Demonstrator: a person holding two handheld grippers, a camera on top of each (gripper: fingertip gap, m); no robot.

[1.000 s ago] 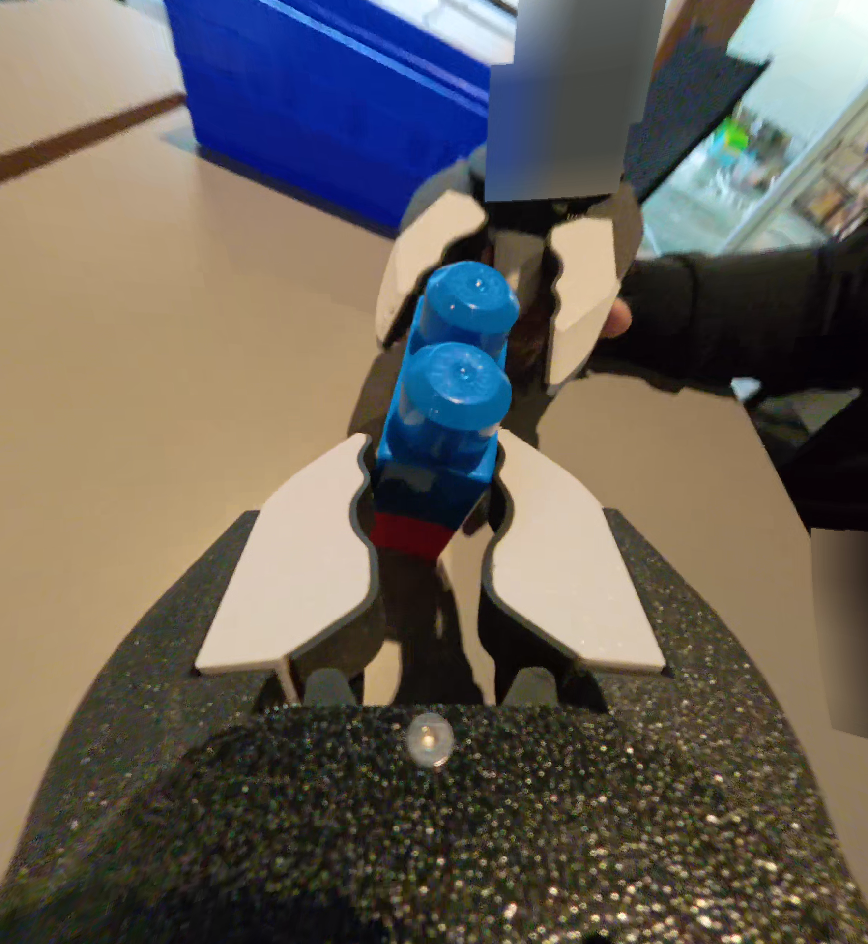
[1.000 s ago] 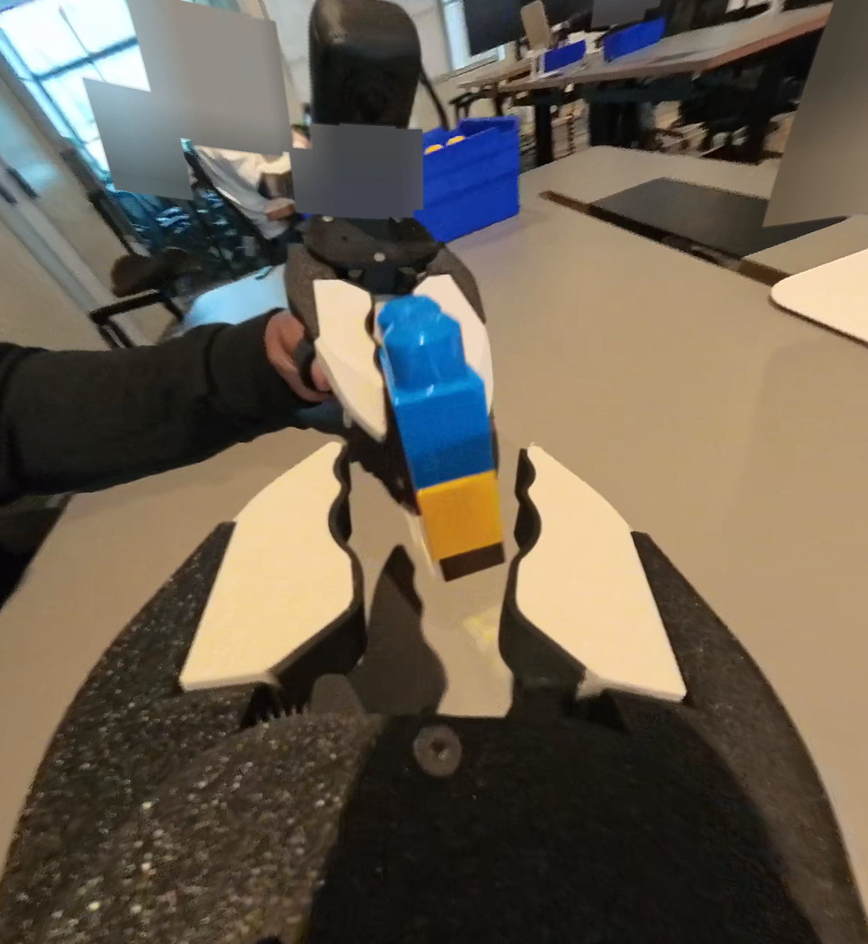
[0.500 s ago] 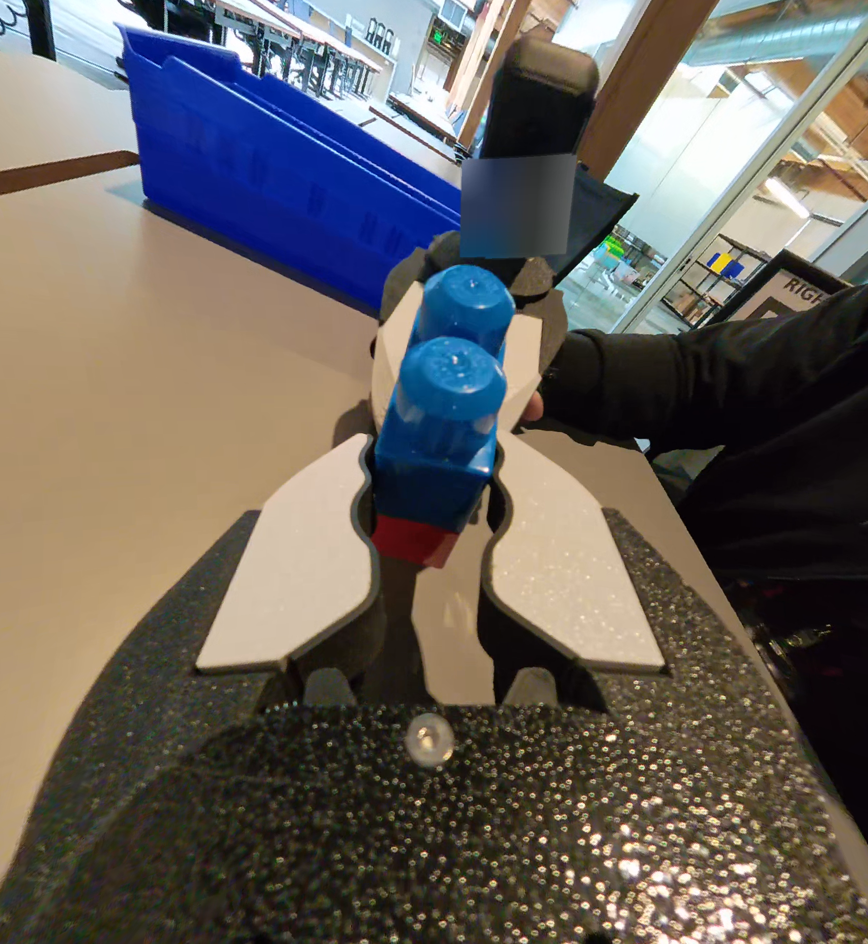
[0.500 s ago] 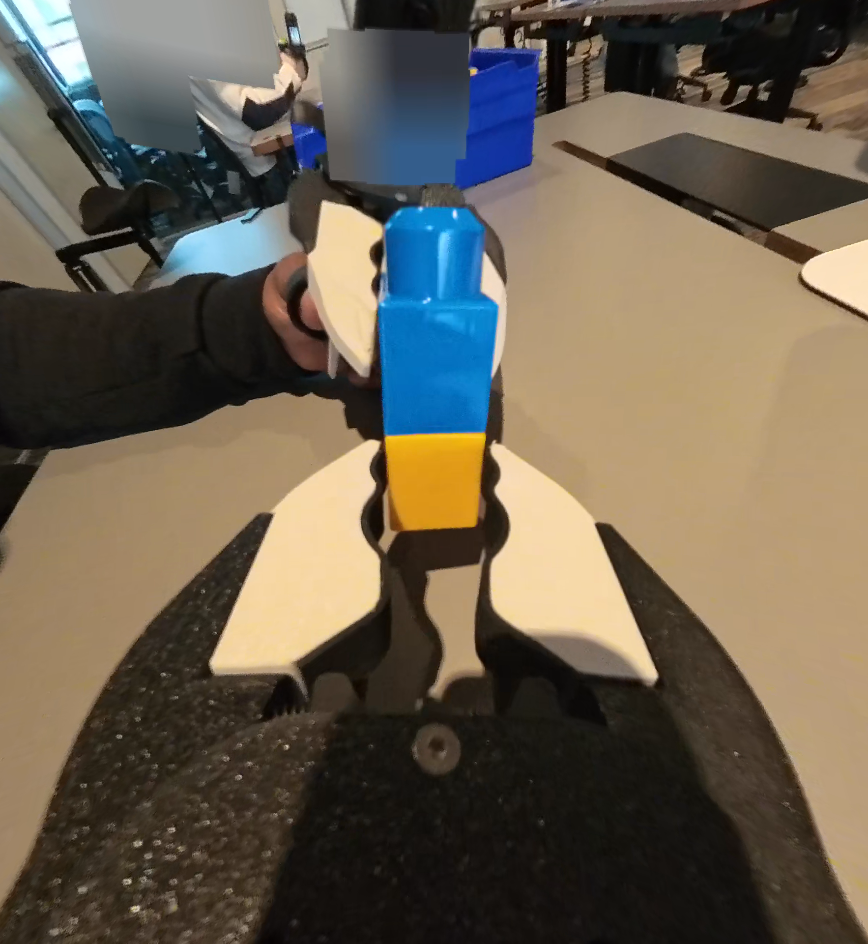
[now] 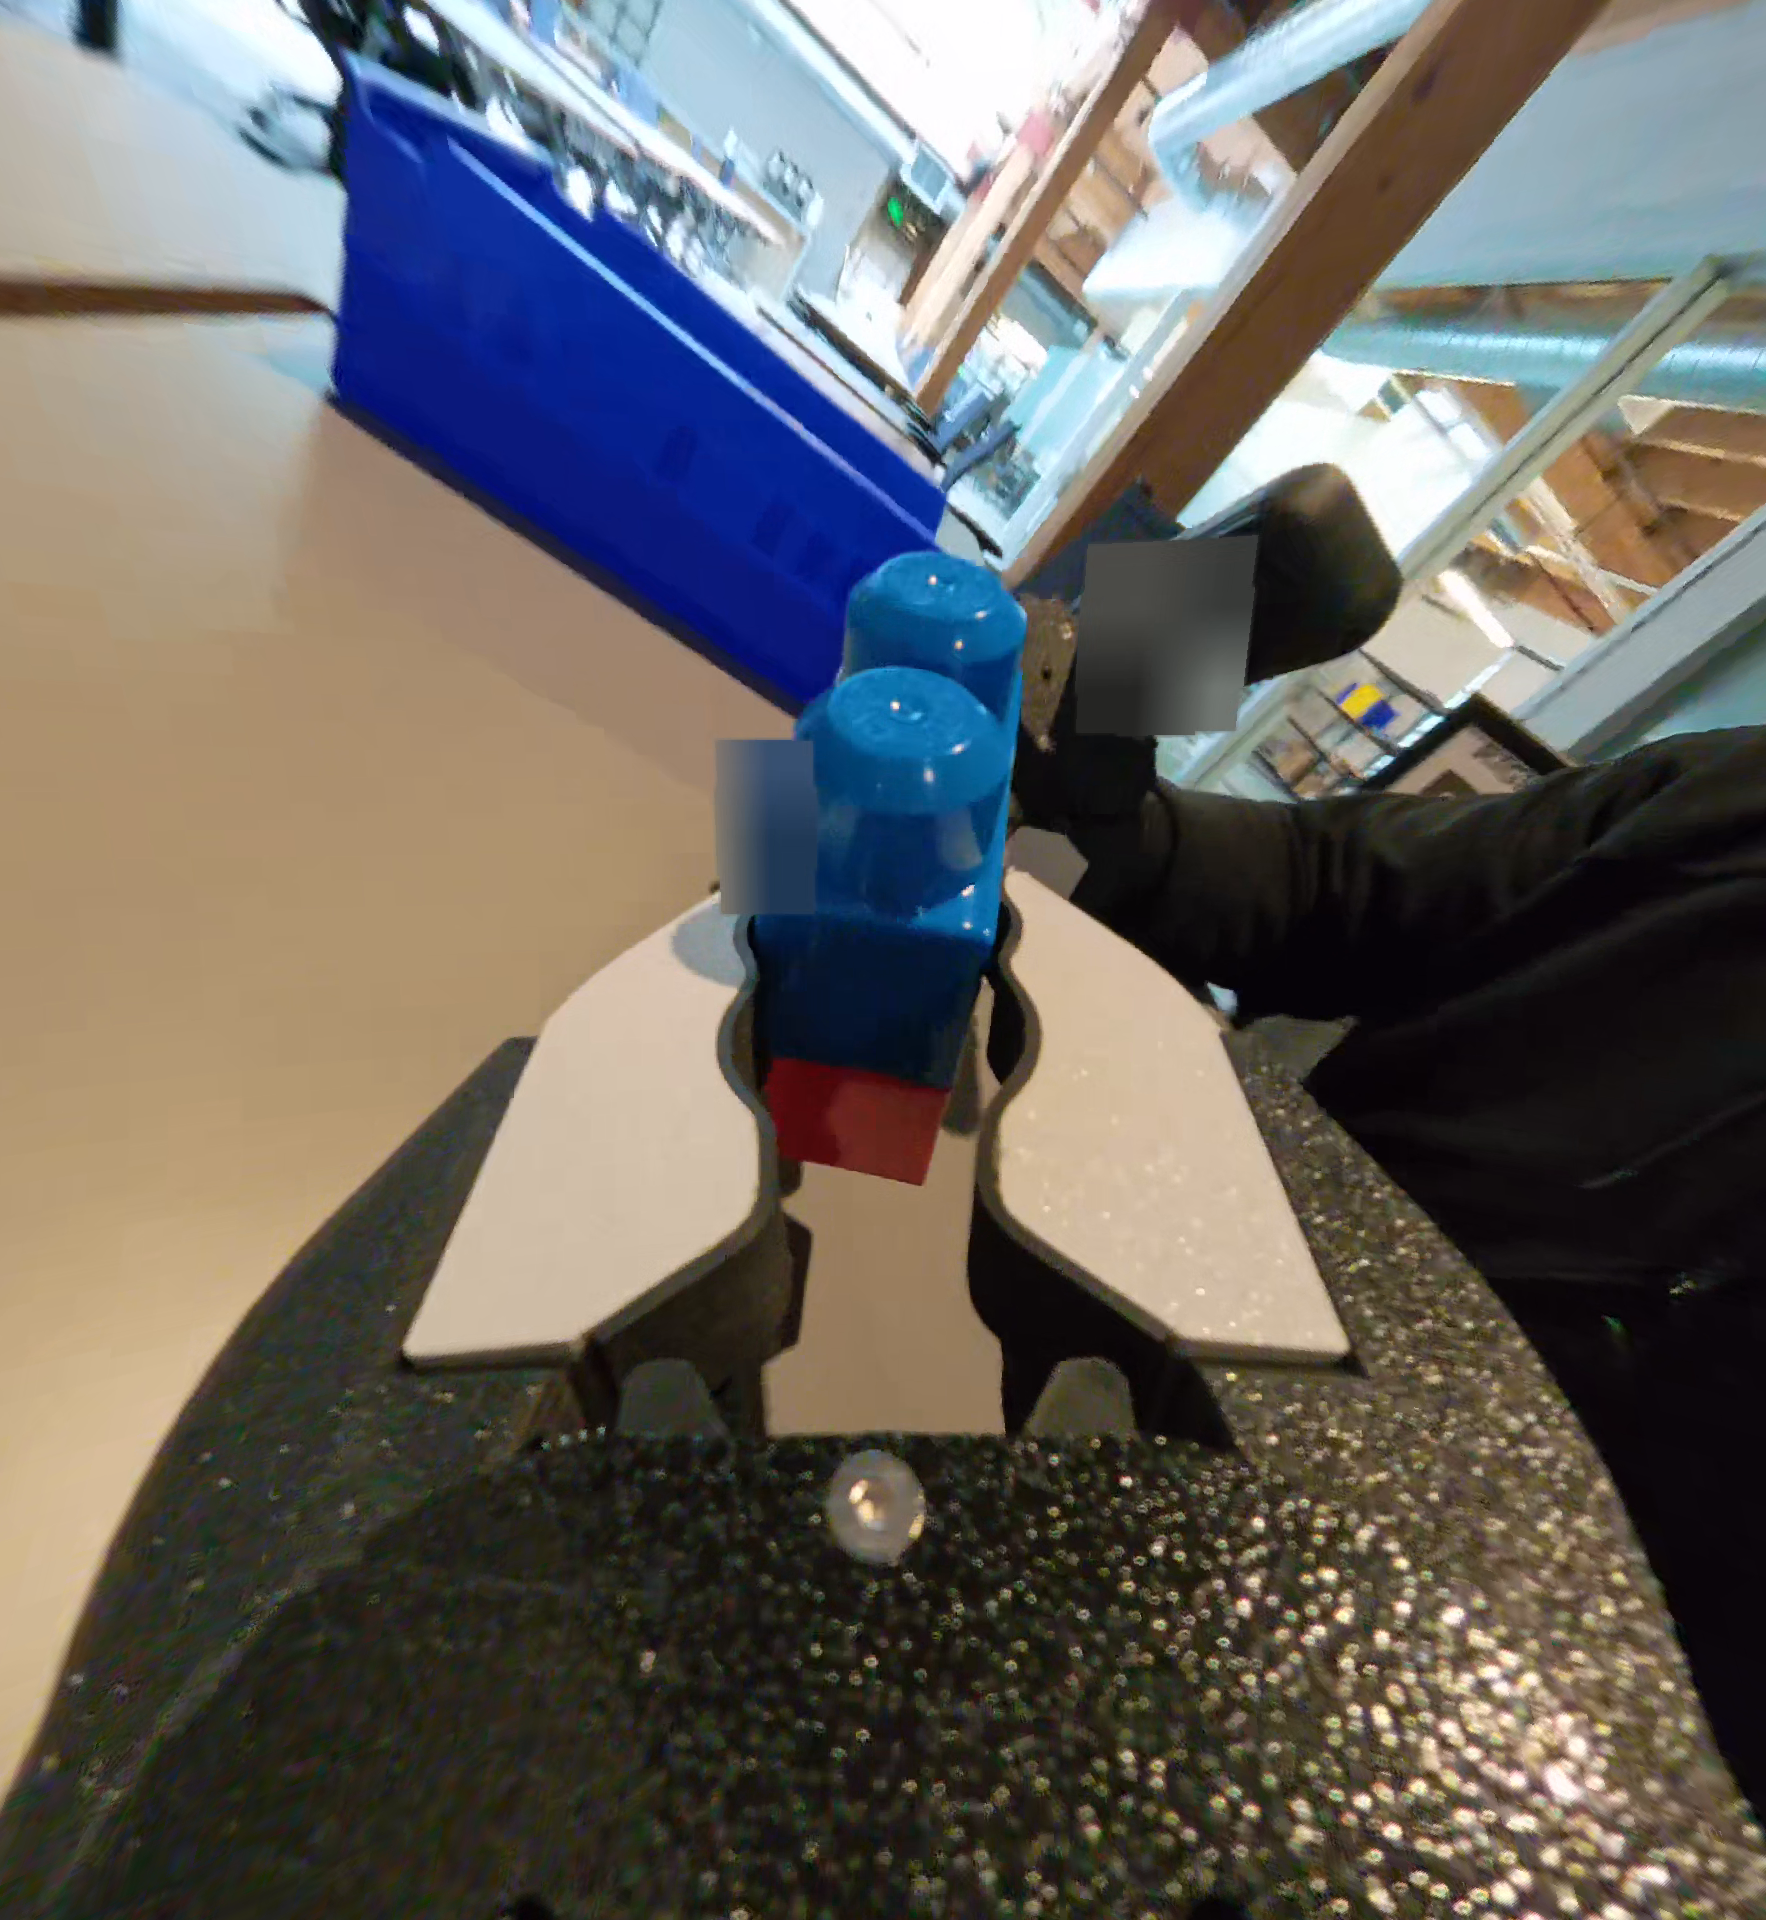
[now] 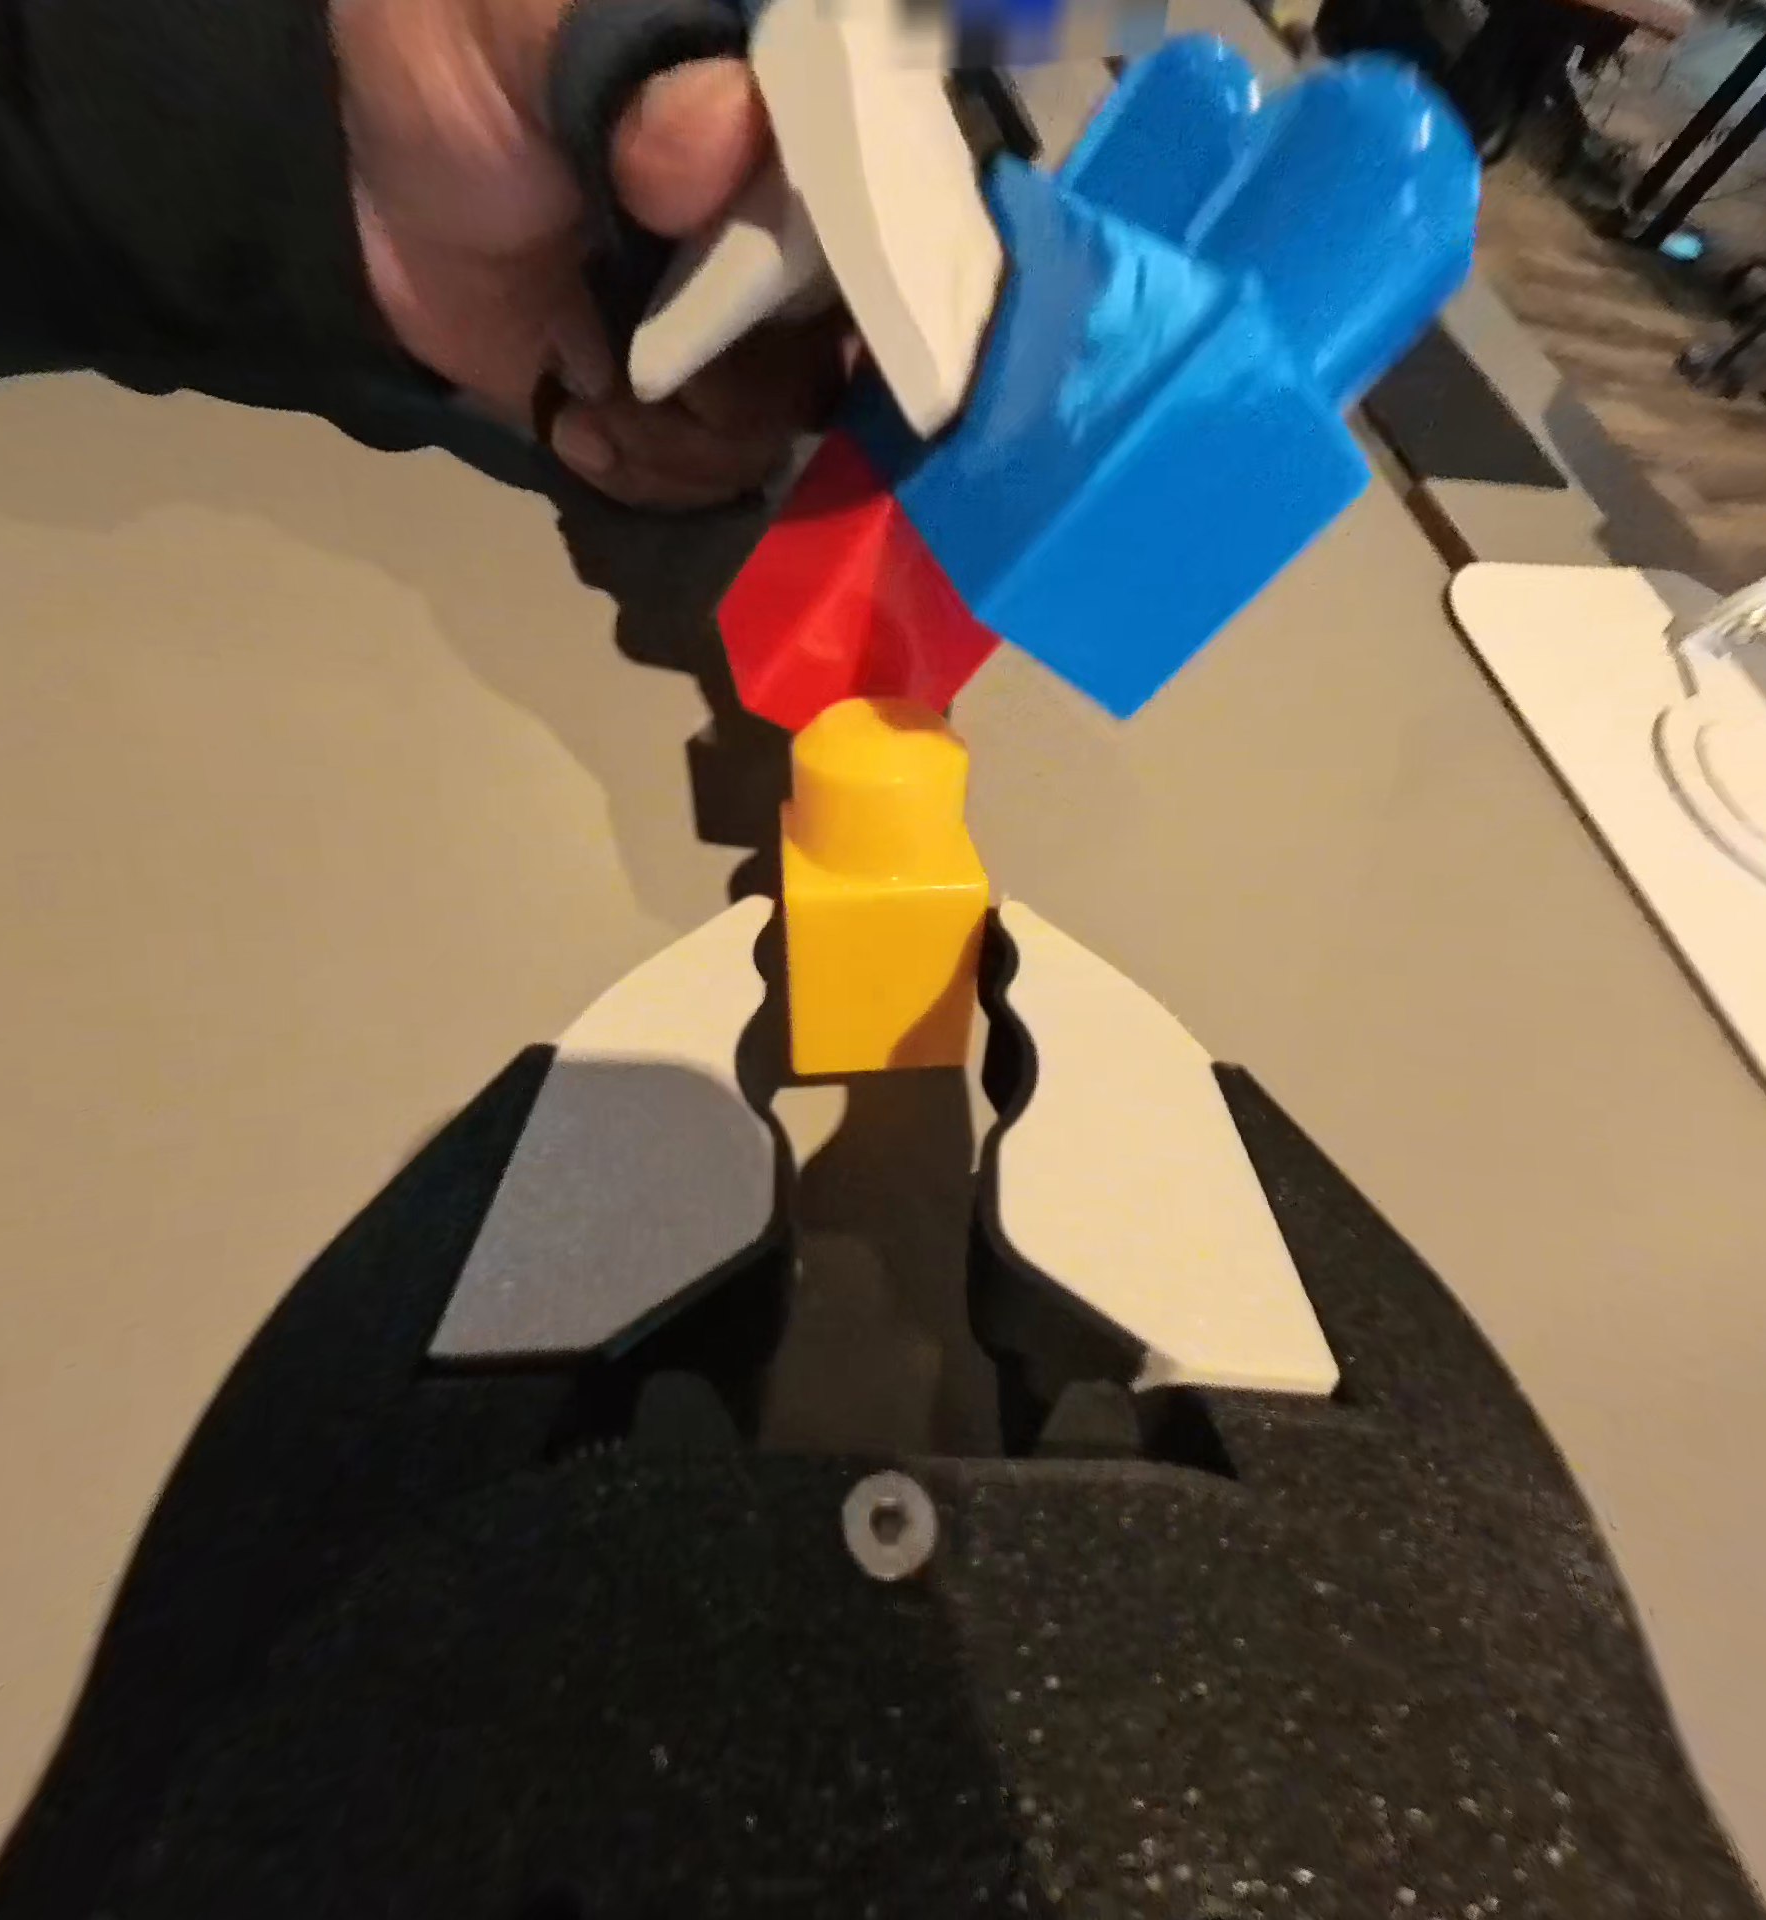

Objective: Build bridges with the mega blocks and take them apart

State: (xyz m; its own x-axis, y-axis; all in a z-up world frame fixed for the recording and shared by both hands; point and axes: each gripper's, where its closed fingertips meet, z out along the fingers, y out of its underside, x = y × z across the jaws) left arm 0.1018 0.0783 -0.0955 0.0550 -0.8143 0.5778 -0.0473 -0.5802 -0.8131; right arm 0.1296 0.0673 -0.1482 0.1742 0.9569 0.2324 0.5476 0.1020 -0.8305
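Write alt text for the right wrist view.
The right gripper grips a yellow single-stud plastic block between its white fingers, above a beige table. Just beyond, the left gripper, held in a hand, clamps a blue two-stud plastic block with a red plastic block under it, tilted.

A long blue bin (image 5: 588, 343) stands on the beige table (image 5: 183, 727) before glass partitions and a slanting wooden post (image 5: 1263, 270), while a white board (image 6: 1627, 790) lies at the tabletop's right edge, a black sleeve (image 5: 1544, 935) reaching in
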